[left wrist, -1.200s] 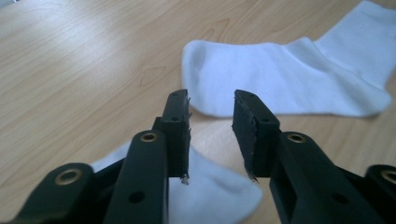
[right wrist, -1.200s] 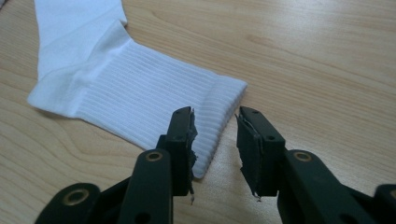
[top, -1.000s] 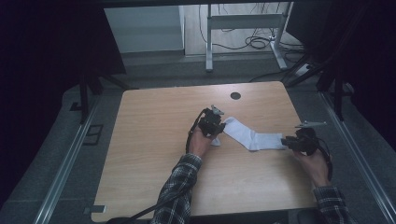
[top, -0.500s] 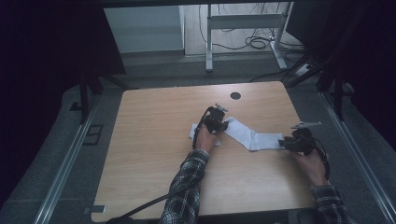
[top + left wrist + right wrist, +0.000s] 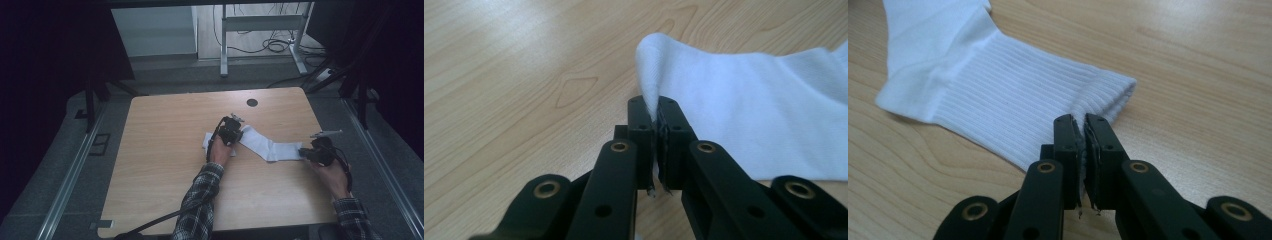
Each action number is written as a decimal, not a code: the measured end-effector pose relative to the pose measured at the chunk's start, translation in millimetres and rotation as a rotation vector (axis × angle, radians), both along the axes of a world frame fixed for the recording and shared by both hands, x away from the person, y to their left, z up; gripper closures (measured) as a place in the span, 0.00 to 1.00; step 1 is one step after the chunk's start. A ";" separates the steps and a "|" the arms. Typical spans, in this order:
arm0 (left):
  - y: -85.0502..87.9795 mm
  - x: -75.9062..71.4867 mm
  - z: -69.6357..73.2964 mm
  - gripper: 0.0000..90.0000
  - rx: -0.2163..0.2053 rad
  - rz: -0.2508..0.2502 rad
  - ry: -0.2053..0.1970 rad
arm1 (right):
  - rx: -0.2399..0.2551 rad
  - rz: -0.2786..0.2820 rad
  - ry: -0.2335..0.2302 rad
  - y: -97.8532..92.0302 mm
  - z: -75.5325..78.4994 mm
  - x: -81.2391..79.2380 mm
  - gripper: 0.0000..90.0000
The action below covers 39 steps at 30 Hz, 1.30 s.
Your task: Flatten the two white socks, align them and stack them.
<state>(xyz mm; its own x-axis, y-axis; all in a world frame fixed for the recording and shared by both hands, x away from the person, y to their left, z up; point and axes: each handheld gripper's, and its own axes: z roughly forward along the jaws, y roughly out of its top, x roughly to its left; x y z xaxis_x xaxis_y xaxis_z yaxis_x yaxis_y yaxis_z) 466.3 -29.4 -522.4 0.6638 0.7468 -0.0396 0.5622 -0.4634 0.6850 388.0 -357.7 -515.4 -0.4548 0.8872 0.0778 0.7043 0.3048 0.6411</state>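
A: Where does the white sock (image 5: 267, 146) lie?

B: On the wooden table (image 5: 165, 150), right of its middle, stretched between the two hands; the toe end points toward the left gripper (image 5: 234, 131), the ribbed cuff toward the right gripper (image 5: 306, 153).

A: And the left gripper's jaws?

B: They have just been closing, and now pinch a raised fold of the sock's smooth end; in the left gripper view the cloth (image 5: 744, 100) stands up in a peak between the pads.

A: The right one?

B: Its jaws have just been closing too; in the right gripper view they clamp the edge of the ribbed cuff (image 5: 1013, 100), which puckers at the pads; the rest of the sock rests flat on the table.
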 end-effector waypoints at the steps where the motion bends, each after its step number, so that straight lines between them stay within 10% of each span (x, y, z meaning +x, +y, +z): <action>1: 1.6 -2.3 1.8 0.96 -0.001 -0.002 -0.004 | 0.001 0.002 -0.006 -0.4 0.9 -0.4 0.93; 23: 52.4 -66.7 48.6 0.96 -0.055 -0.023 -0.078 | 0.084 0.078 -0.055 13.4 17.6 -12.3 0.93; 39: 124.4 -143.6 48.6 0.96 -0.104 0.048 -0.086 | 0.105 0.258 -0.041 67.5 28.9 -29.0 0.92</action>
